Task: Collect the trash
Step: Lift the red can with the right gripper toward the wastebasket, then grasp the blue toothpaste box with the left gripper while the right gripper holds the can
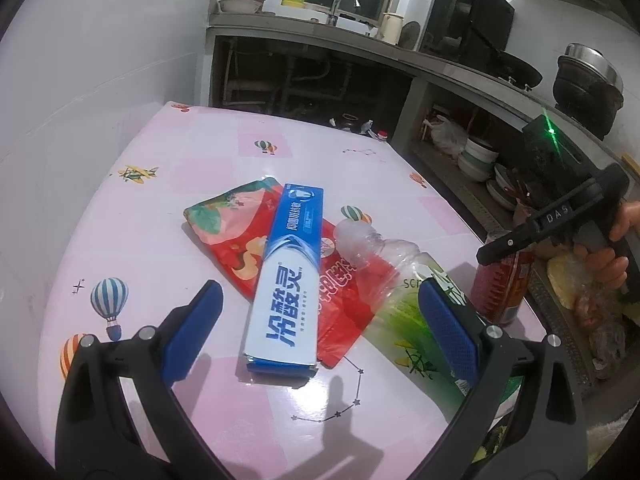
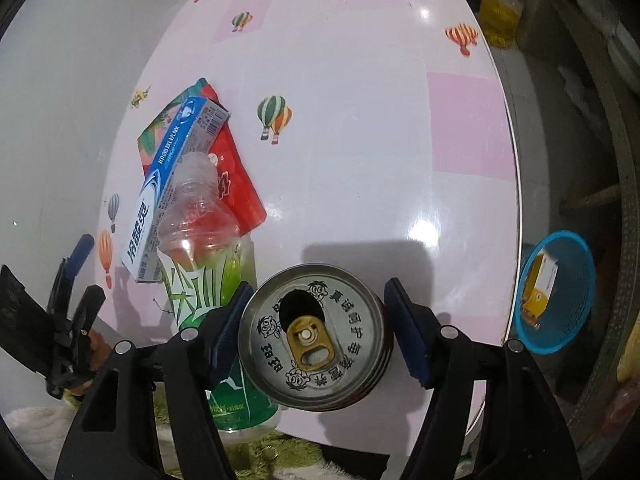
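Observation:
A blue toothpaste box point(image 1: 285, 280) lies on a red snack bag point(image 1: 240, 240) on the pink table point(image 1: 320, 152). A clear bottle with a green label point(image 1: 400, 292) lies beside them. My left gripper point(image 1: 320, 328) is open, its jaws either side of the box's near end, above the table. A red can point(image 1: 502, 284) stands at the table's right edge. In the right wrist view my right gripper point(image 2: 316, 332) is open around the can's silver top point(image 2: 316, 336), with its left pad close to the can and a gap at the right pad. The box point(image 2: 176, 184), bag point(image 2: 236, 188) and bottle point(image 2: 204, 248) lie to its left.
A blue mesh basket point(image 2: 556, 292) holding a yellow carton sits on the floor right of the table. A kitchen counter point(image 1: 400, 56) with sink, bowls and pots runs behind the table. A bottle of yellow oil point(image 2: 500, 16) stands beyond the far corner.

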The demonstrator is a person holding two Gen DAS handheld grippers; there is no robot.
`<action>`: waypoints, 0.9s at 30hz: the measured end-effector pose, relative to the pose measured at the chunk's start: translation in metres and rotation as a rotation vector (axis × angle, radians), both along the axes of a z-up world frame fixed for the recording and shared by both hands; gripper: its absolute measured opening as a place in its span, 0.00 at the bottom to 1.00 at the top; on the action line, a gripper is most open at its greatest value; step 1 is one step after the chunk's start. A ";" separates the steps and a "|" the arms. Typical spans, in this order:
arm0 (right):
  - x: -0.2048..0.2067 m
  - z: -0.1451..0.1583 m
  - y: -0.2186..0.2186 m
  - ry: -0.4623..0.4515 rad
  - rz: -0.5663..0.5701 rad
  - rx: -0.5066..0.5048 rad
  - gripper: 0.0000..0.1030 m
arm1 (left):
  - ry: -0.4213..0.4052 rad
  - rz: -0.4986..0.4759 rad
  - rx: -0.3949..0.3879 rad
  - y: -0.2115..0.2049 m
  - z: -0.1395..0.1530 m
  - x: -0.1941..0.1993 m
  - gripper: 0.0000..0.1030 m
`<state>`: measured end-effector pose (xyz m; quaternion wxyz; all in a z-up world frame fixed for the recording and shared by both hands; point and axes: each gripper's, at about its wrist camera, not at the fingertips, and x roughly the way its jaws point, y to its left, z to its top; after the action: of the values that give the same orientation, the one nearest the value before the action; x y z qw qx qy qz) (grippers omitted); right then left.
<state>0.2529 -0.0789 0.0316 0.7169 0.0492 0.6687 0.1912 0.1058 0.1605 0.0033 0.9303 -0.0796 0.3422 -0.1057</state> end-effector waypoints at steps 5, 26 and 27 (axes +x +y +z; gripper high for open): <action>-0.010 0.008 0.007 -0.093 0.032 -0.026 0.62 | 0.001 0.007 0.006 0.003 0.000 0.002 0.91; -0.032 0.015 -0.015 -0.387 -0.136 0.044 0.66 | 0.103 -0.036 0.135 -0.010 -0.009 0.051 0.79; -0.033 0.016 -0.017 -0.390 -0.152 0.059 0.66 | 0.122 -0.044 0.134 -0.010 -0.011 0.059 0.79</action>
<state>0.2204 -0.0963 0.0473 0.8433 0.0825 0.5057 0.1621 0.1648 0.1505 -0.0072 0.9085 -0.0159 0.4060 -0.0981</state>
